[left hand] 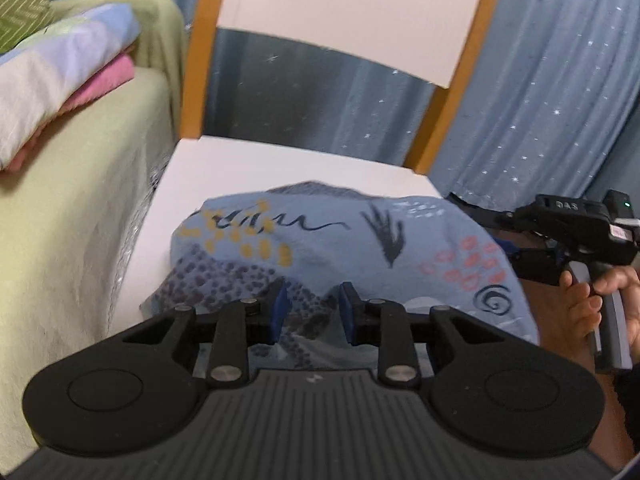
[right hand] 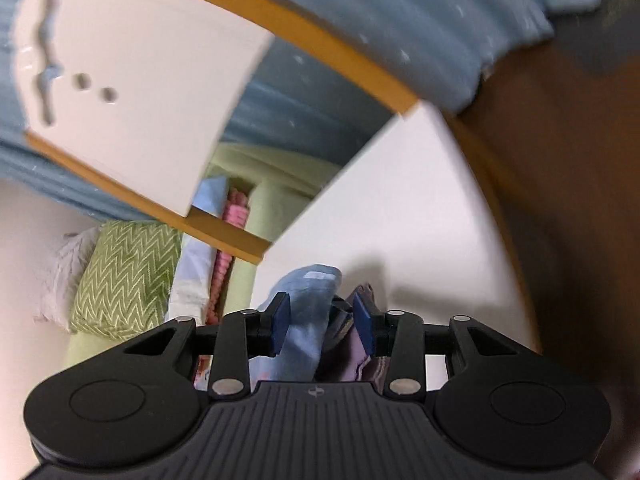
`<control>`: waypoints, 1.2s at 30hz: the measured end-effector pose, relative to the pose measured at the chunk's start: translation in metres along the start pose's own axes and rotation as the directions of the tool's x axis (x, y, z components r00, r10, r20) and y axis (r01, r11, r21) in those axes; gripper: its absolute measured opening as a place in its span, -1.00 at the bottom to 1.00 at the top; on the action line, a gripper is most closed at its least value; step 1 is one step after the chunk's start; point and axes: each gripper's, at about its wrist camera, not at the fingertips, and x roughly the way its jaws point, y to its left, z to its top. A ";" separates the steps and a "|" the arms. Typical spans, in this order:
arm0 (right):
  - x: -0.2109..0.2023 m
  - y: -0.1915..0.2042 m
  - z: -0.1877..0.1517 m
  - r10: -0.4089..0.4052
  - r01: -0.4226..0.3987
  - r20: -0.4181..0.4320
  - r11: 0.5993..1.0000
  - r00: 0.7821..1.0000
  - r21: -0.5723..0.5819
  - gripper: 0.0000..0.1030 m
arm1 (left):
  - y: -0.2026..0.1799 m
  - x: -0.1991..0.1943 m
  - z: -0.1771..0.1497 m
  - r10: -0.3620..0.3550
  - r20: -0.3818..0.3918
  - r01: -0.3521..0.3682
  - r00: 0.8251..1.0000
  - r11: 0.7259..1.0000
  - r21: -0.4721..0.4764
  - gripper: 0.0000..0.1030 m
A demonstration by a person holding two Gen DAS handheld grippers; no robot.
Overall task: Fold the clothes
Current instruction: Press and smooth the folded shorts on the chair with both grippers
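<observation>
A blue patterned garment lies bunched on the white seat of a chair. My left gripper hovers over its near edge, jaws a little apart; the fabric shows under the gap and the pads do not press on it. In the right wrist view, a light blue and purple fold of the garment fills the space between the pads of my right gripper, which is shut on it. The left wrist view also shows the right gripper at the garment's right edge, held by a hand.
The chair has an orange wooden frame and a white backrest. A green-covered couch on the left carries a folded stack of clothes and a green zigzag cushion. A blue starred curtain hangs behind.
</observation>
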 end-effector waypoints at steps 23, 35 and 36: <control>-0.030 0.108 -0.148 -0.229 0.329 0.243 0.516 0.943 -0.791 -0.55 | -0.036 -0.035 -0.038 0.145 0.122 -0.166 0.982 0.968 0.189 -0.56; -0.039 0.112 -0.158 -0.371 0.398 0.236 0.461 0.898 -0.793 -0.49 | 0.002 -0.046 -0.014 0.261 0.156 -0.270 0.953 0.962 0.036 -0.63; -0.043 0.117 -0.153 -0.349 0.401 0.255 0.454 0.902 -0.796 -0.49 | -0.004 -0.046 -0.005 0.241 0.169 -0.252 0.956 0.966 0.051 -0.63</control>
